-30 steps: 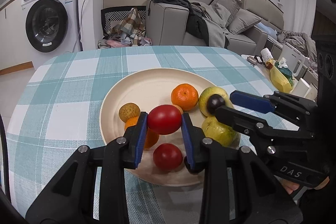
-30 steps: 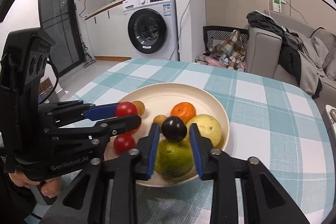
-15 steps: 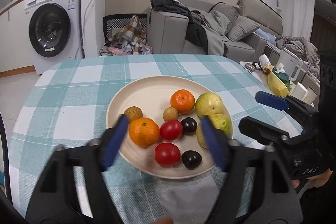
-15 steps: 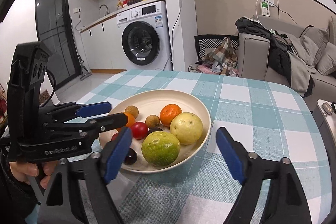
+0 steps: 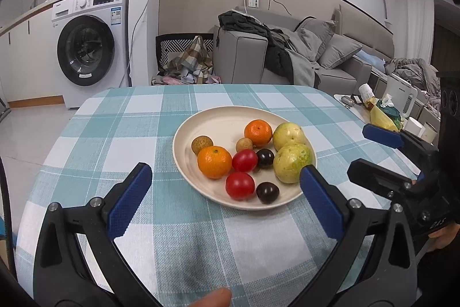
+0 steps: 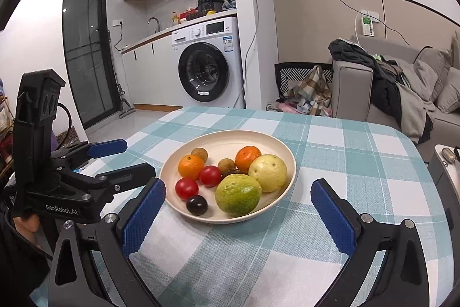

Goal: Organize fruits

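Note:
A cream plate (image 5: 218, 120) (image 6: 230, 138) on the checked tablecloth holds two oranges (image 5: 214, 165), two red tomatoes (image 5: 240, 185) (image 6: 187, 188), two dark plums (image 5: 267, 192) (image 6: 197, 205), two small brown fruits and two yellow-green fruits (image 5: 291, 166) (image 6: 238, 193). My left gripper (image 5: 224, 200) is open and empty, held back from the plate's near edge. My right gripper (image 6: 238, 209) is open and empty, also back from the plate. Each gripper shows in the other's view: the right gripper (image 5: 371, 151) at the right, the left gripper (image 6: 126, 157) at the left.
The round table (image 5: 115, 134) has a teal and white checked cloth. A side surface with a kettle, cups and a yellow bag (image 5: 382, 114) stands to the right. A washing machine (image 6: 207, 62), a sofa (image 5: 287, 62) and a laundry pile lie beyond the table.
Both grippers opened and pulled back from the plate. The tomato from the left gripper and the dark plum from the right gripper now lie on the plate.

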### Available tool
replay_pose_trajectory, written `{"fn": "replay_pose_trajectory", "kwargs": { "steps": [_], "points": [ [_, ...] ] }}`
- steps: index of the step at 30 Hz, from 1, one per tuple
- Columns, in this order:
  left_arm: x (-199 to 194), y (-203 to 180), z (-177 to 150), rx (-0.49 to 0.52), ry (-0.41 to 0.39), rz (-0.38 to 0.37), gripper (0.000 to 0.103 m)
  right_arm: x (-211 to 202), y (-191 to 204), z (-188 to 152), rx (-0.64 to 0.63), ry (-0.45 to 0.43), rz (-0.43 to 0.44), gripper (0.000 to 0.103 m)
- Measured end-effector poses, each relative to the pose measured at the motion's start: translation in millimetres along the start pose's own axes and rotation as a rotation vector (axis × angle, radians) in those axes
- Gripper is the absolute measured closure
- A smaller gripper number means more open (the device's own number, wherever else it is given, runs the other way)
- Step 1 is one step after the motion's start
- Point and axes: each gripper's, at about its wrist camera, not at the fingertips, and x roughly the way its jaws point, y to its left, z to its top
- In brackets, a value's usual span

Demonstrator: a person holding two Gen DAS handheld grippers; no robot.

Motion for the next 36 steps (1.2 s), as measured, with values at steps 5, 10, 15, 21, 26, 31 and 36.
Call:
{"fn": "replay_pose_trajectory", "kwargs": {
  "steps": [5,10,15,21,26,31,36],
  "points": [
    [-10,4,-7,-0.038,-0.021,0.01,0.001,-7,4,-3,-0.007,-0.015,0.022,0.0],
    [-15,7,-10,-0.055,-0.044,0.01,0.001,-9,4,-6,-0.004,-0.031,0.024,0.0],
    [-16,1,-11,-0.021,-0.052,0.007,0.001,-10,5,-8,-0.013,-0.04,0.018,0.0],
    [-15,-5,-12,-0.001,-0.057,0.011,0.001,-12,9,-9,-0.018,-0.047,0.013,0.0],
    [-17,-6,-12,0.004,-0.058,0.015,0.001,-12,10,-9,-0.024,-0.051,0.012,0.0],
    [-16,-6,-12,0.002,-0.056,0.014,0.001,-13,10,-10,-0.029,-0.05,0.012,0.0],
    [-16,-6,-12,0.002,-0.057,0.015,0.001,-13,11,-10,-0.025,-0.051,0.014,0.0]
  ]
}}
